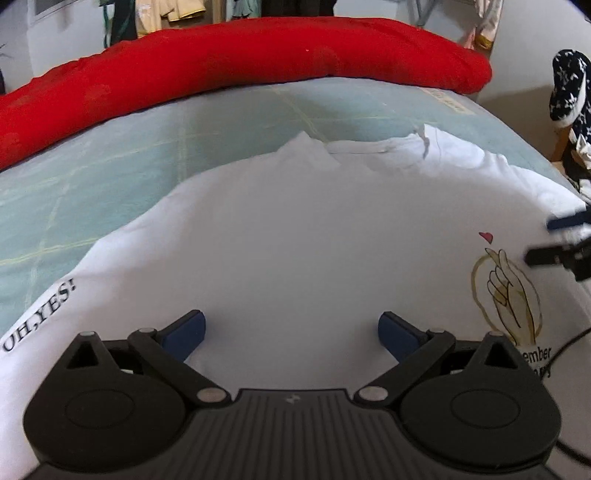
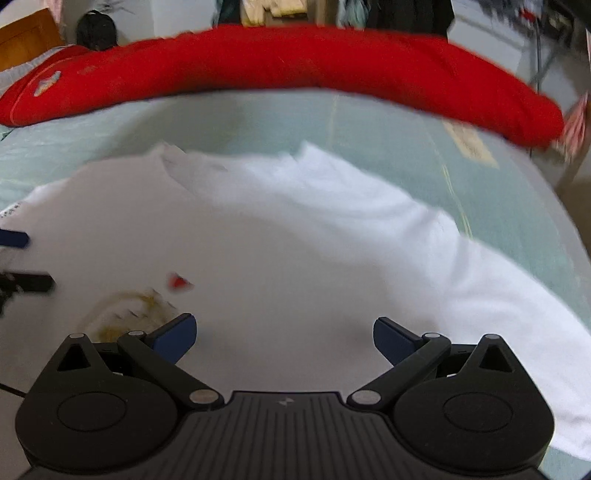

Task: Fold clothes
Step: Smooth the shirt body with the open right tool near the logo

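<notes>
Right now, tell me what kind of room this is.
Most likely a bedroom: a white T-shirt lies on a bed with a pale green sheet, a red quilt along its far edge, and clothes hanging behind.

My right wrist view is smeared with motion blur, so the gold print (image 2: 129,314) on the white T-shirt (image 2: 295,258) is unreadable. In my left view, the lettering (image 1: 535,360) under it is cut off behind my left hand-held gripper (image 1: 291,332), and my right hand-held gripper (image 1: 561,236) is cropped by the frame edge.
</notes>
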The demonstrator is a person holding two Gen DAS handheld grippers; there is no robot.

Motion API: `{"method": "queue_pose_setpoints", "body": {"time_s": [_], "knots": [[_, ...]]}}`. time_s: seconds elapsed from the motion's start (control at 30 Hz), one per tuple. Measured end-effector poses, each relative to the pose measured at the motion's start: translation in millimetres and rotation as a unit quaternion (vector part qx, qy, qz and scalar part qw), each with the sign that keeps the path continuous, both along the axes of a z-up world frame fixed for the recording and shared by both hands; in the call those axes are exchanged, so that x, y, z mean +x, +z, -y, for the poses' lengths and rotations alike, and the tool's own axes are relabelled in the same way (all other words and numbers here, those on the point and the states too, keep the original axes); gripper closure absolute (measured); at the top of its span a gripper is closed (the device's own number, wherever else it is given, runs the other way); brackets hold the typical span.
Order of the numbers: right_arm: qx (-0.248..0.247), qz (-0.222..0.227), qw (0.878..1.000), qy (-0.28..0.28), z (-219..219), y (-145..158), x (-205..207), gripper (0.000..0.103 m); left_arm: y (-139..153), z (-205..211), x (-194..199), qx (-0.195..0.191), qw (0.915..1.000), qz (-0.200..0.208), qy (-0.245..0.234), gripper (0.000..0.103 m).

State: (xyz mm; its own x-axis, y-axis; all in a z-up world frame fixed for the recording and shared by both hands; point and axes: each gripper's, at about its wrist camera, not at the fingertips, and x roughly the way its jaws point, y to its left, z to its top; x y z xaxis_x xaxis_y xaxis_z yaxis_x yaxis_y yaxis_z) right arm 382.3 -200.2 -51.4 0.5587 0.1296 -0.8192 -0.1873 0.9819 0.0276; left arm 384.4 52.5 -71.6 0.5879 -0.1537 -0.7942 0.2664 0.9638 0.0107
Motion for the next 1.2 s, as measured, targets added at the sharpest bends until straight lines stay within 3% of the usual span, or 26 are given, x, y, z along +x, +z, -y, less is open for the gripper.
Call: {"method": "queue_pose_setpoints", "body": {"time_s": [0.1, 0.2, 0.3, 0.47, 0.53, 0.63, 0.83, 0.93, 1.07, 1.2], "knots": [[0.018, -0.019, 0.999, -0.023, 28.9, -2.2, -11.0, 0.000, 6.3, -2.3, -6.7, 0.015, 0.9995, -0.007, 0.028, 0.005], [0.025, -0.016, 0.999, -0.028, 41.8, 9.1, -25.5, 0.000, 24.7, -2.2, -24.2, -0.032, 0.9989, -0.003, 0.034, 0.005], [0.048, -0.005, 0.999, 0.002, 32.6, 19.1, -42.5, 0.000, 30.0, 15.6, -49.6, -0.055, 0.9985, -0.003, 0.001, 0.004], [0.045, -0.016, 0.997, 0.062, 3.3, 7.8, -65.6, 0.000, 6.2, 35.2, -91.3, -0.018, 0.9976, -0.029, -0.060, 0.004], [0.031, -0.018, 0.997, 0.074, -5.2, -0.9, -76.5, 0.000, -4.0, 35.9, -106.4, -0.004, 0.9966, -0.039, -0.072, 0.004], [0.000, 0.004, 0.996, 0.089, -13.6, -7.4, -92.7, 0.000, -5.2, 27.8, -115.7, -0.016, 0.9963, -0.023, -0.082, 0.004], [-0.009, 0.023, 0.998, 0.050, -18.2, -12.4, -100.4, 0.000, 10.3, 17.5, -108.1, -0.075, 0.9909, -0.013, -0.111, 0.004], [-0.012, 0.025, 1.000, 0.014, -17.1, -5.7, -111.7, 0.000, 1.1, 4.5, -118.8, -0.064, 0.9905, -0.034, -0.117, 0.004], [0.012, 0.037, 0.999, -0.015, -16.9, -1.4, -132.7, 0.000, -7.5, -0.8, -140.7, -0.031, 0.9889, -0.005, -0.145, 0.003], [0.006, 0.047, 0.999, -0.011, -22.3, -16.9, -141.0, 0.000, -9.7, 5.4, -137.7, -0.029, 0.9909, 0.007, -0.131, 0.002]]}}
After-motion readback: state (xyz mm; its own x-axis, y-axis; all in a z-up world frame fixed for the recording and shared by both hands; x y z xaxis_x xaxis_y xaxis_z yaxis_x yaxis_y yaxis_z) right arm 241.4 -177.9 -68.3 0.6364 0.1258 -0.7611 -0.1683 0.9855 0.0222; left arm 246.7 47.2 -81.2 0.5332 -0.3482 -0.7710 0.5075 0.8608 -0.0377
